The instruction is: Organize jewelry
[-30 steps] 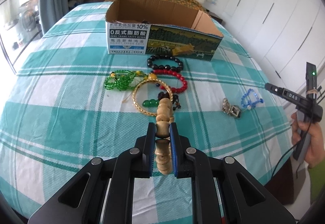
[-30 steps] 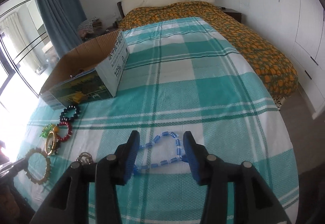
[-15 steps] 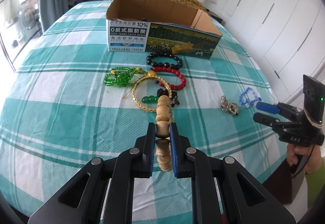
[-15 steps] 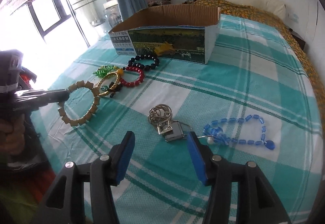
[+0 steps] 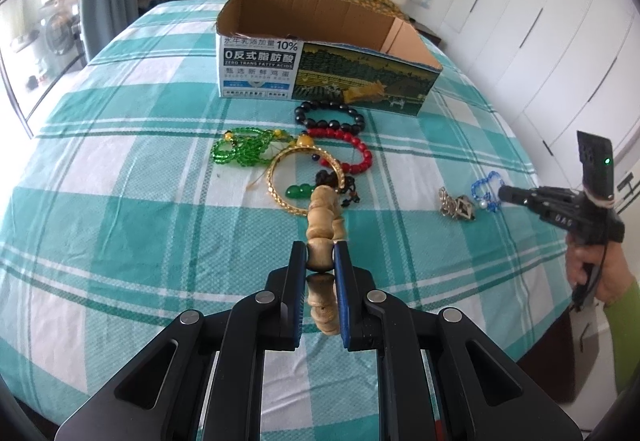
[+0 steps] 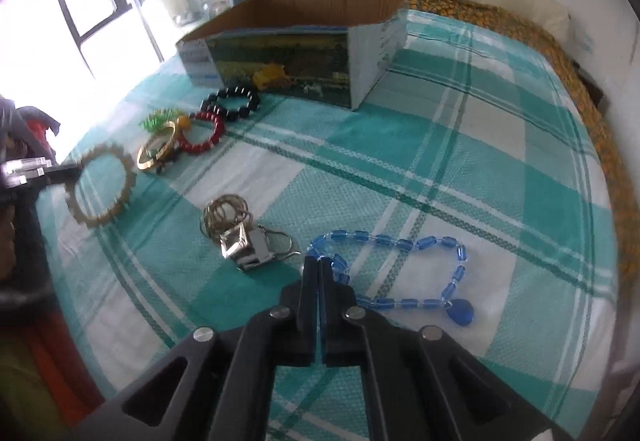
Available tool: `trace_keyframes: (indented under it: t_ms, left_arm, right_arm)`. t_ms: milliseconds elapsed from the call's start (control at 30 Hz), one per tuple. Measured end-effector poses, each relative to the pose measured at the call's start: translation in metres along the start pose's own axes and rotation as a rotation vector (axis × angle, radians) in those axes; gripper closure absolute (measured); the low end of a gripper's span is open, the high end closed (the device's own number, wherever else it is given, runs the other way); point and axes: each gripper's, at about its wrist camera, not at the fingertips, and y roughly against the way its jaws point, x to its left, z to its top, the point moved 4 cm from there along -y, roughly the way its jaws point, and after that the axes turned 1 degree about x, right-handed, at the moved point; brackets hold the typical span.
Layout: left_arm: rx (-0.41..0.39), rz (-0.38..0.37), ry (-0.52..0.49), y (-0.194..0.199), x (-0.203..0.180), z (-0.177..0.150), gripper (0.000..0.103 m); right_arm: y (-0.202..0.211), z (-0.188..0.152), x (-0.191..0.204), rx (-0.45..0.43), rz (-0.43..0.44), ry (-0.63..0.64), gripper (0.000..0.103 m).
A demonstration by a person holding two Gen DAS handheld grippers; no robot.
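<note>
The wooden bead bracelet (image 5: 320, 229) was up off the bed, pinched in the left claw (image 5: 320, 261), which was nearly closed with both pads pressing on one bead; the rest of the loop stuck out ahead of the fingers and a bit hung below. The right claw (image 6: 319, 273) had just snapped fully shut, tips down at the blue bead necklace (image 6: 404, 241) lying on the bed cover. I honestly couldn't tell whether it caught a bead or just closed next to the strand.

Beside the necklace sat a silver metal clip with thin hoops (image 6: 240, 237). Further out was the main pile: a gold bangle (image 5: 304, 177), a red bead bracelet (image 5: 362, 153), a black bead bracelet (image 5: 330, 117) and a green bead string (image 5: 244, 147), all bunched together and overlapping in places.

Behind that stood an open cardboard box (image 5: 324, 69). The printing read "10%", "0反式脂肪酸" and "ZERO TRANS FATTY ACIDS", next to a picture of a green field.

Both claws pointed steeply down. From the left camera you could see a hand (image 5: 592, 269) in a green sleeve gripping the right tool's handle, which had a small green light on.

Everything lay on a bed (image 5: 120, 201) with a teal and white checked cover, an orange patterned blanket and pillow at the head, white wardrobe doors on one side, blue curtain and a big window on the other.
</note>
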Motion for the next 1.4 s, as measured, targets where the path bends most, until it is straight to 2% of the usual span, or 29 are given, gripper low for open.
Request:
trace_keyframes:
  t_ms: [67, 133, 200, 233, 333, 433, 467, 500, 533, 567, 600, 667, 767, 833, 867, 1000, 1100, 1133, 1200, 1400]
  left_arm:
    - [0.006, 0.001, 0.007, -0.001, 0.003, 0.0, 0.091]
    - [0.01, -0.002, 0.007, -0.003, 0.002, 0.001, 0.091]
    - [0.008, -0.006, -0.002, -0.004, -0.001, 0.003, 0.091]
    - [0.005, -0.01, -0.006, -0.004, -0.003, 0.004, 0.091]
    - [0.0, -0.017, -0.015, -0.004, -0.007, 0.005, 0.091]
    - [0.004, -0.015, -0.018, -0.004, -0.009, 0.003, 0.091]
    - [0.005, -0.012, -0.018, -0.004, -0.008, 0.003, 0.091]
    - [0.006, -0.008, -0.017, -0.003, -0.007, 0.002, 0.091]
    - [0.007, -0.005, -0.015, -0.002, -0.006, 0.001, 0.091]
    - [0.007, -0.003, -0.012, -0.001, -0.004, 0.001, 0.091]
    - [0.007, 0.0, -0.009, -0.001, -0.002, 0.0, 0.091]
    - [0.007, 0.005, -0.002, 0.0, 0.001, -0.001, 0.091]
    - [0.007, 0.0, 0.006, -0.001, 0.003, 0.0, 0.091]
    - [0.008, -0.004, 0.001, -0.002, 0.001, 0.0, 0.091]
    - [0.009, -0.005, -0.003, -0.003, 0.0, 0.0, 0.091]
    - [0.005, -0.012, -0.012, -0.004, -0.004, 0.0, 0.091]
    - [0.001, -0.012, -0.009, -0.001, -0.004, -0.001, 0.091]
    - [0.001, -0.009, -0.008, -0.001, -0.003, -0.002, 0.091]
    - [0.003, -0.004, -0.007, -0.001, -0.002, -0.003, 0.091]
    - [0.006, 0.0, -0.004, -0.002, 0.002, -0.004, 0.091]
  right_arm:
    - [0.017, 0.003, -0.005, -0.064, 0.046, -0.082, 0.103]
    - [0.028, 0.005, -0.002, -0.092, 0.025, -0.083, 0.103]
    - [0.026, 0.002, 0.006, -0.065, -0.099, 0.009, 0.098]
    - [0.02, 0.0, 0.009, -0.036, -0.129, 0.045, 0.098]
    - [0.0, -0.011, 0.018, 0.03, -0.131, 0.118, 0.095]
    - [-0.024, -0.017, 0.023, 0.068, -0.193, 0.205, 0.087]
    - [-0.025, -0.017, 0.024, 0.03, -0.213, 0.226, 0.085]
    - [-0.026, -0.016, 0.024, 0.034, -0.204, 0.216, 0.082]
    - [-0.025, -0.016, 0.024, 0.041, -0.197, 0.195, 0.087]
    - [-0.021, -0.016, 0.027, 0.048, -0.163, 0.17, 0.098]
    - [-0.014, -0.017, 0.034, 0.034, -0.131, 0.17, 0.098]
    - [0.004, -0.021, 0.047, -0.008, -0.051, 0.146, 0.098]
    - [0.036, -0.025, 0.047, -0.111, 0.103, 0.009, 0.103]
    - [0.051, -0.026, 0.041, -0.167, 0.159, -0.07, 0.103]
    - [0.054, -0.025, 0.04, -0.18, 0.161, -0.087, 0.103]
    - [0.05, -0.029, 0.04, -0.15, 0.017, -0.035, 0.102]
    - [0.035, -0.036, 0.043, -0.079, -0.066, 0.01, 0.095]
    - [0.031, -0.039, 0.046, -0.062, -0.078, 0.034, 0.09]
    - [0.024, -0.045, 0.054, -0.043, -0.081, 0.072, 0.066]
    - [0.015, -0.045, 0.074, -0.047, -0.086, 0.125, 0.065]
